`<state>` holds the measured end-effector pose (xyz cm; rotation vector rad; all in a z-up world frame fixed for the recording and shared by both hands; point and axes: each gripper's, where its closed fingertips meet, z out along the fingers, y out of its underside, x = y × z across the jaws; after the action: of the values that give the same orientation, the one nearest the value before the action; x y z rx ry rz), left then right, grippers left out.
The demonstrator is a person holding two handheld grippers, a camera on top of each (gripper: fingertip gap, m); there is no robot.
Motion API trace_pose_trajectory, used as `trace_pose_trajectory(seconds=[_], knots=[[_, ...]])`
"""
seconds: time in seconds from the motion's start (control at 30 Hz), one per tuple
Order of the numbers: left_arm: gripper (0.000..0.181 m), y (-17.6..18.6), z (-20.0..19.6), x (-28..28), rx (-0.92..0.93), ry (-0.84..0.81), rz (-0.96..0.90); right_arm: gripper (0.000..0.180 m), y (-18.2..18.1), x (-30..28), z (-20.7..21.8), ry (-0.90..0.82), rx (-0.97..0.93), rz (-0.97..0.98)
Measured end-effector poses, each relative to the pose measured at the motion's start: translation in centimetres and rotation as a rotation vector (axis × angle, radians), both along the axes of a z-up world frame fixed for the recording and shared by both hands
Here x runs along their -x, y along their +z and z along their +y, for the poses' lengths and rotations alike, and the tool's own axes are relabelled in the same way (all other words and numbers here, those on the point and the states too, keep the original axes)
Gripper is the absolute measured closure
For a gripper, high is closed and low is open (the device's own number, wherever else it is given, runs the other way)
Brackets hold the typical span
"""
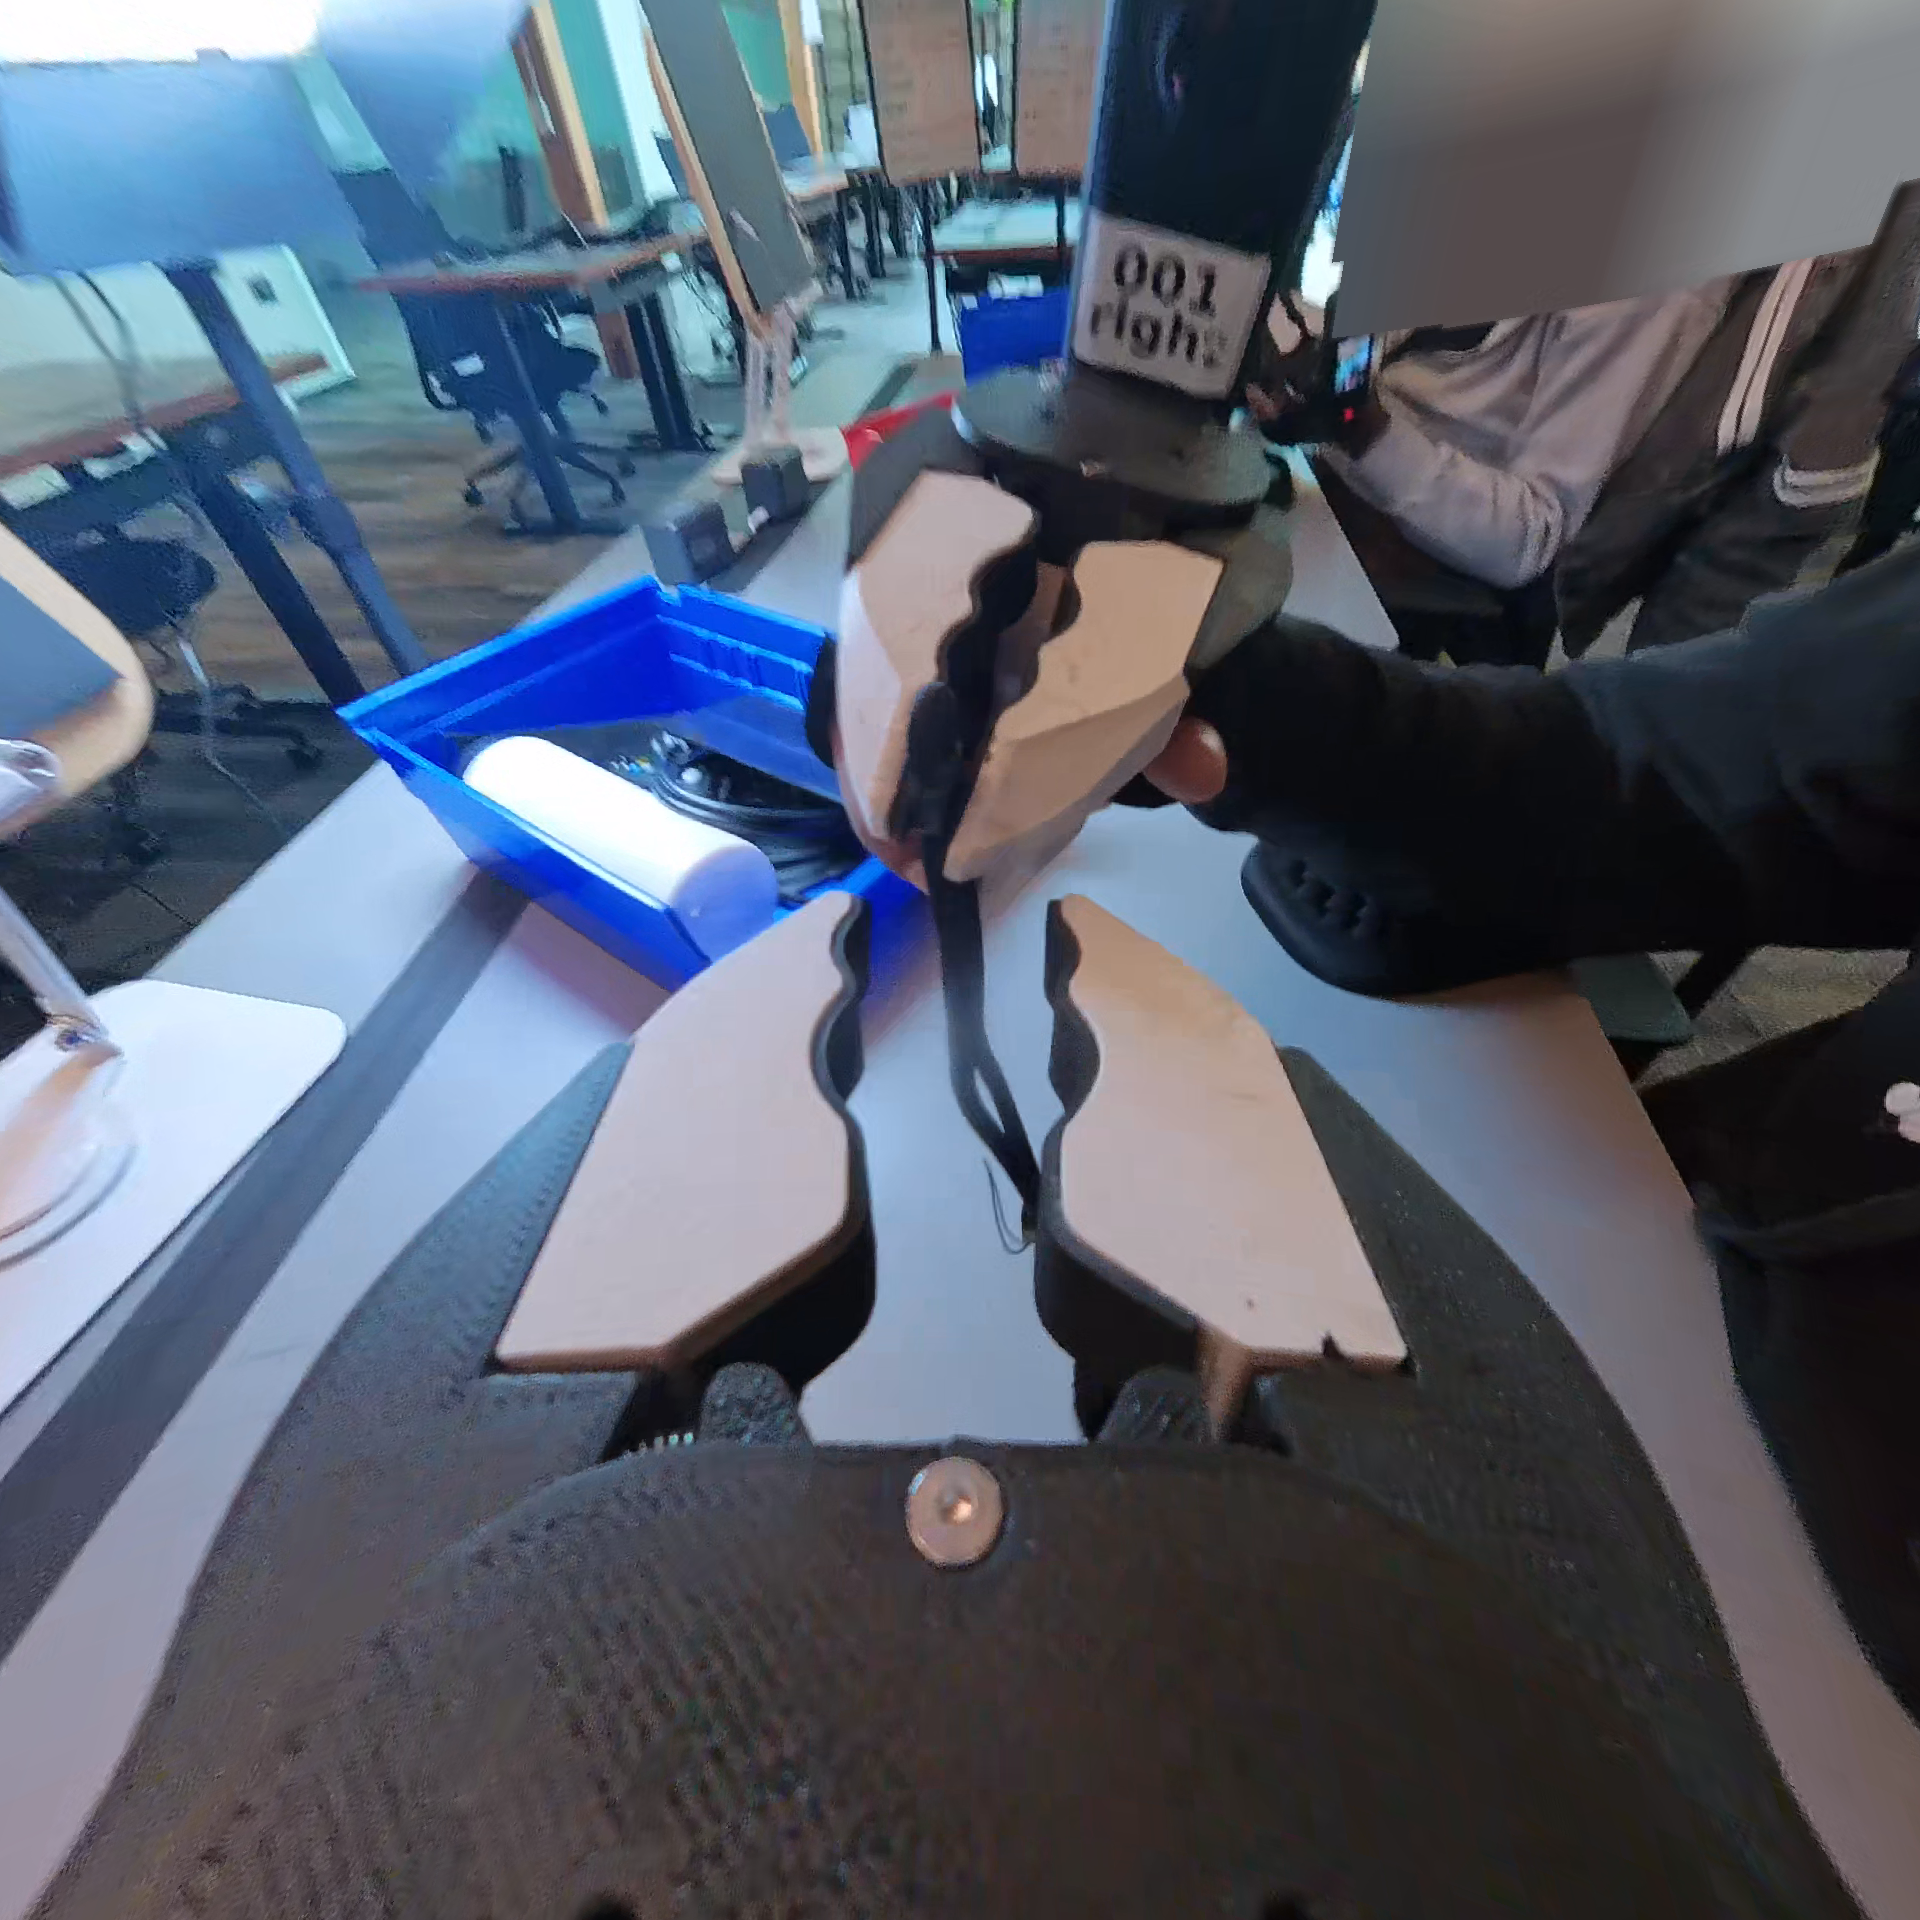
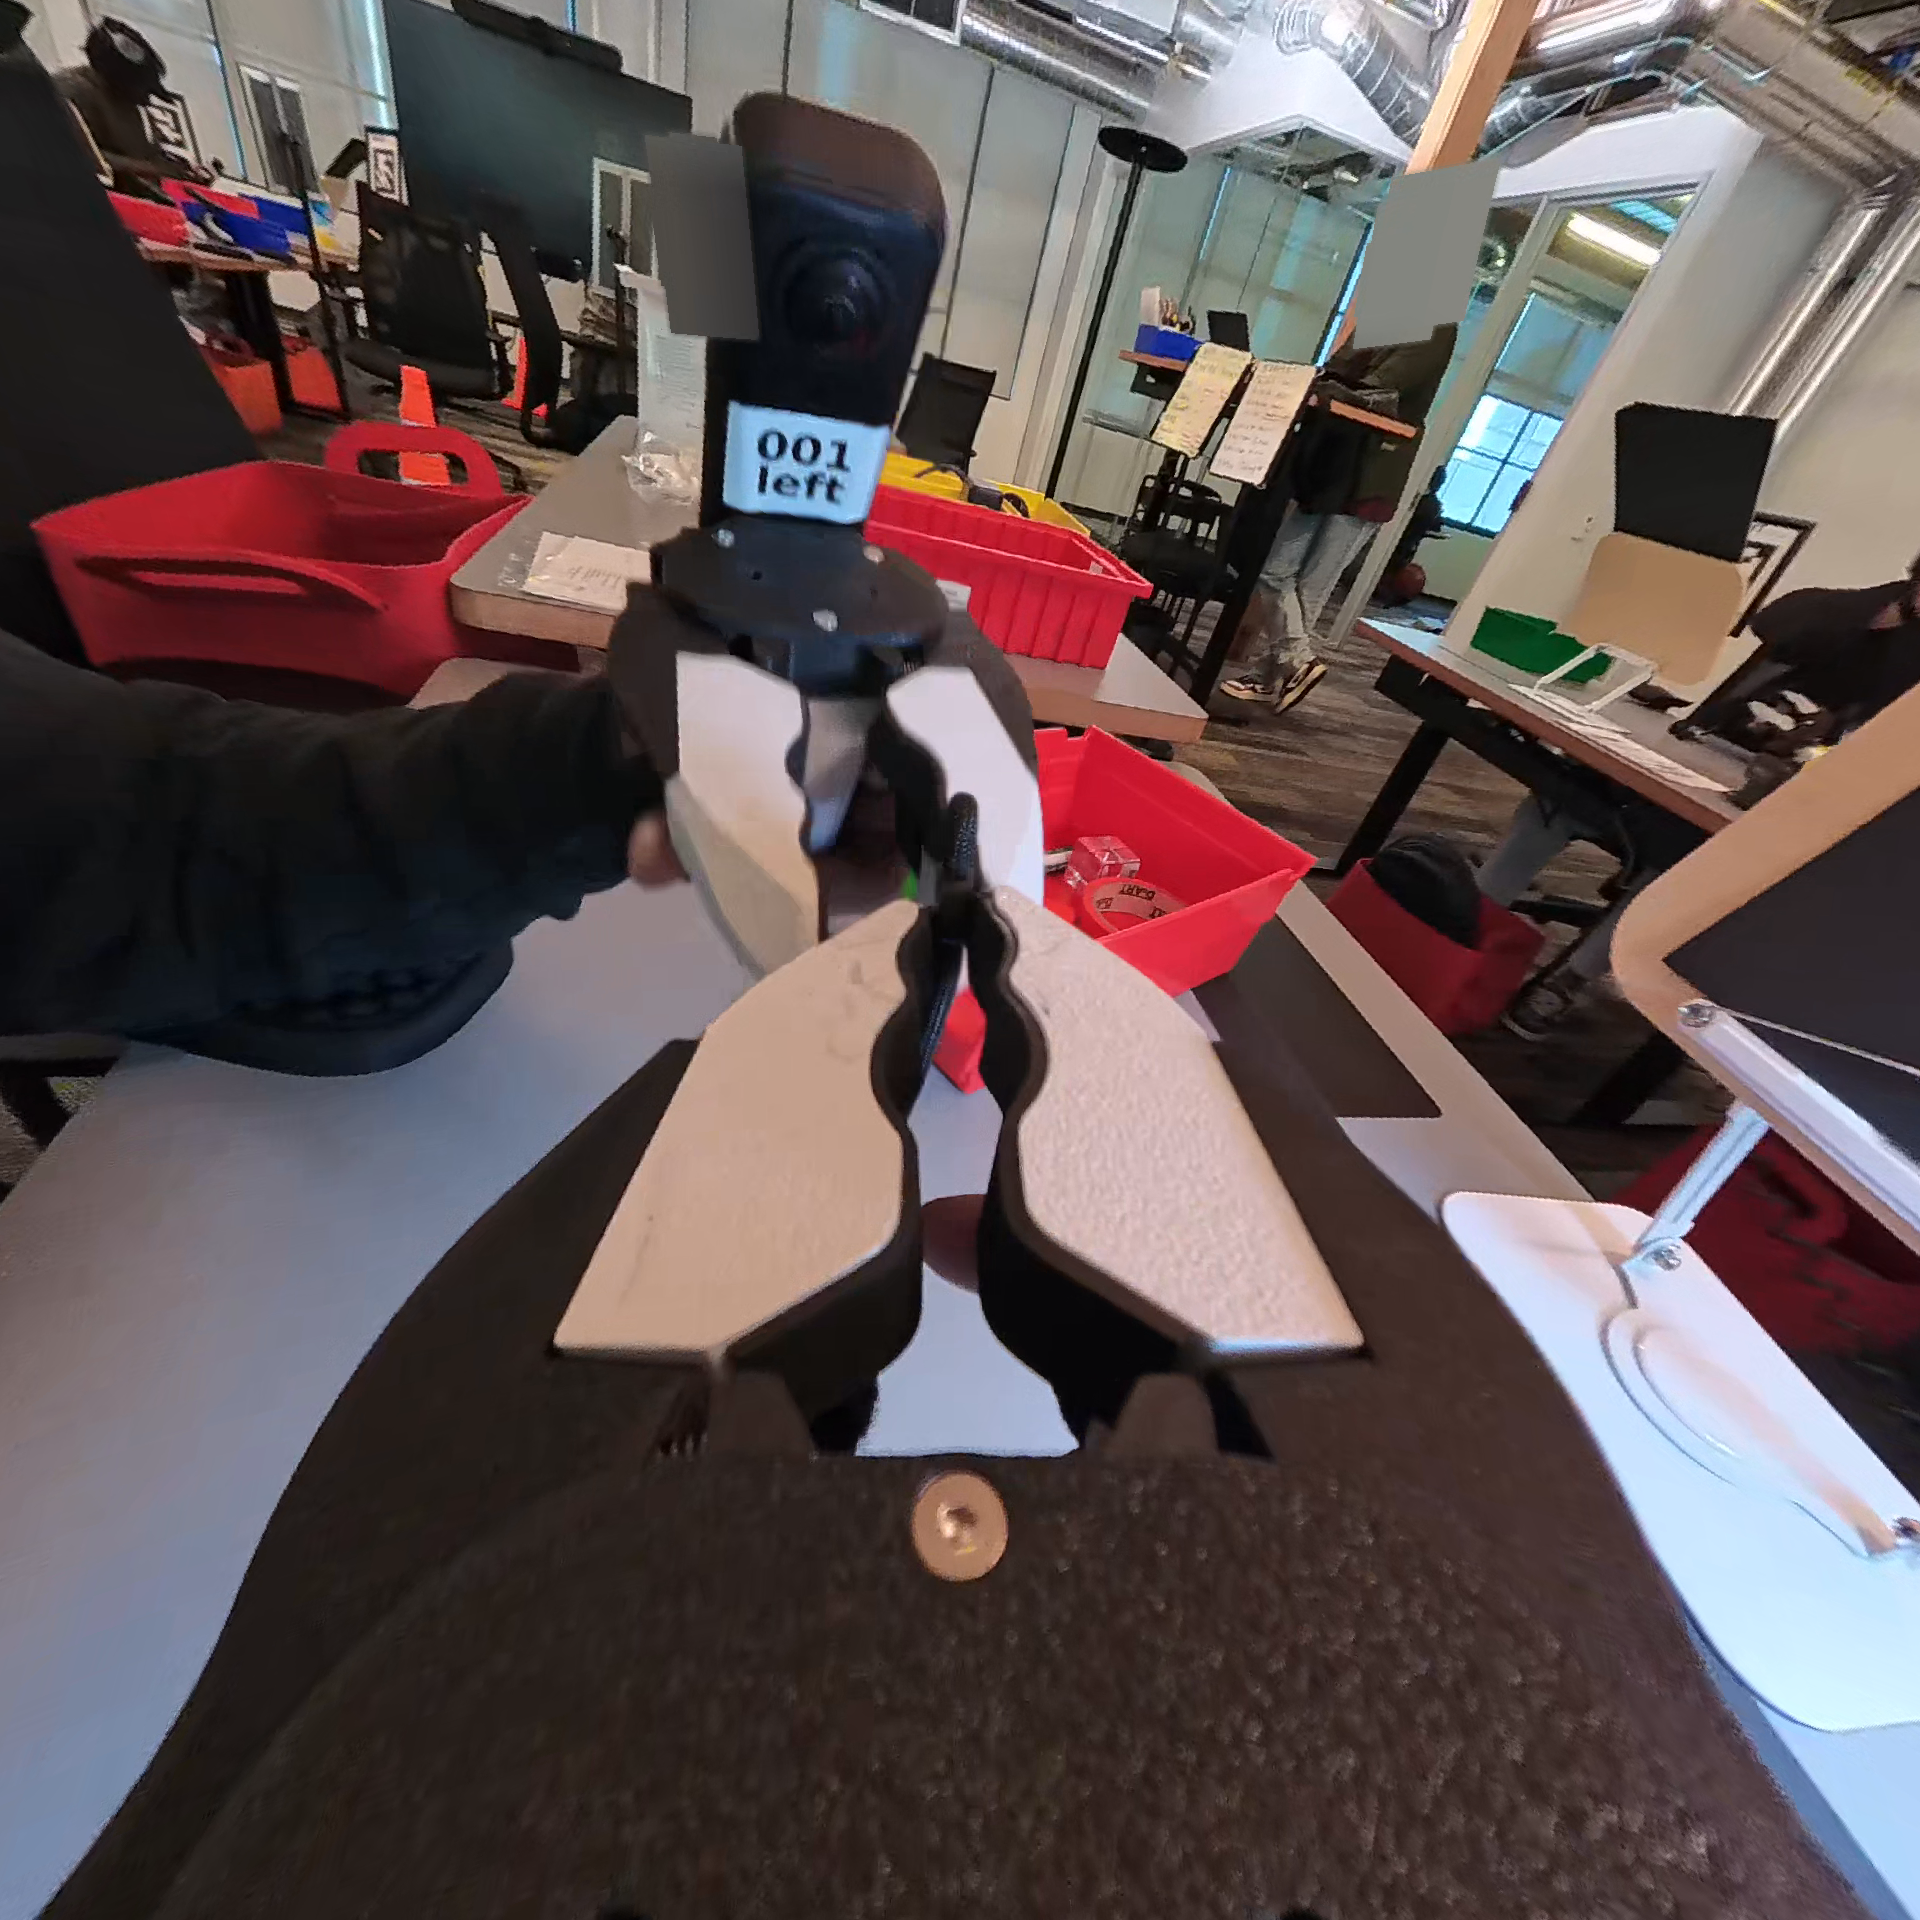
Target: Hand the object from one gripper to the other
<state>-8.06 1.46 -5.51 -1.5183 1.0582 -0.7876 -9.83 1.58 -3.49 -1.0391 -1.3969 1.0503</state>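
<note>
The object is a thin black cord [image 1: 977, 1081]. My right gripper [image 1: 935, 852] is shut on its upper end and holds it above the grey table [image 1: 1403, 1122]. The cord hangs down between the fingers of my left gripper [image 1: 956, 914], which is open; its frayed lower end lies against the inner side of the right-hand finger [image 1: 1174, 1143]. In the right wrist view my right gripper [image 2: 956, 920] pinches the cord [image 2: 958, 831] at its tips. The open left gripper [image 2: 883, 894] faces it, with the cord's end between its fingers.
A blue bin [image 1: 623, 665] with a white roll [image 1: 623, 821] and cables sits on the table behind the grippers. A red bin [image 2: 1174, 821] with tape stands on the other side. A white stand base [image 1: 156, 1091] [image 2: 1714, 1455] sits at the table edge. People sit nearby. Only a small space, under 4 cm, lies between the two pairs of fingers.
</note>
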Motion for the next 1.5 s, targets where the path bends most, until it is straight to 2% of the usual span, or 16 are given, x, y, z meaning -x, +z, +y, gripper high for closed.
trace_pose_trajectory(seconds=[0.13, 0.2, 0.33, 0.5, 0.63, 0.8, 0.97, 1.07, 1.27, 1.33, 1.4, 1.5], knots=[[0.155, 3.2, -0.9, 1.6, -0.046, 0.004, -0.117, 0.174, 0.0, 0.1, -0.4, 0.022, 0.007, 0.002], [0.157, 3.3, -0.9, 1.5, -0.075, 0.021, -0.094, 0.174, -0.3, 0.4, -0.9, 0.045, 0.017, -0.001], [0.176, 2.9, -1.1, 0.8, -0.107, 0.024, -0.039, 0.173, -0.7, 0.9, -1.4, 0.047, -0.005, -0.008], [0.178, 3.6, -1.7, 0.8, -0.157, 0.039, 0.009, 0.173, 0.0, 1.0, -2.0, 0.064, -0.003, 0.027], [0.178, 4.5, -1.7, 1.1, -0.145, 0.041, -0.051, 0.173, -0.1, 1.1, -1.9, 0.067, 0.020, 0.035], [0.178, 6.4, -1.4, 2.9, -0.154, 0.097, -0.137, 0.174, -3.0, 1.9, -1.1, 0.106, 0.089, -0.012], [0.179, 8.6, -1.0, 6.2, -0.165, 0.183, -0.231, 0.173, -8.3, 3.1, -0.9, 0.205, 0.207, -0.081], [0.178, 8.0, -0.5, 6.6, -0.145, 0.205, -0.214, 0.173, -8.7, 3.4, -1.1, 0.273, 0.350, -0.053], [0.178, 7.8, -0.2, 6.2, -0.129, 0.199, -0.231, 0.171, -8.2, 2.9, -0.3, 0.221, 0.289, -0.041], [0.179, 8.1, -0.4, 6.4, -0.131, 0.191, -0.252, 0.150, -7.9, 2.6, 0.2, 0.187, 0.262, -0.072], [0.179, 8.1, -0.6, 6.5, -0.126, 0.189, -0.243, 0.140, -6.2, 2.0, 1.1, 0.114, 0.206, -0.051], [0.178, 7.8, -0.5, 6.4, -0.108, 0.182, -0.238, 0.143, -2.3, 0.8, 2.1, -0.015, 0.101, 0.028]])
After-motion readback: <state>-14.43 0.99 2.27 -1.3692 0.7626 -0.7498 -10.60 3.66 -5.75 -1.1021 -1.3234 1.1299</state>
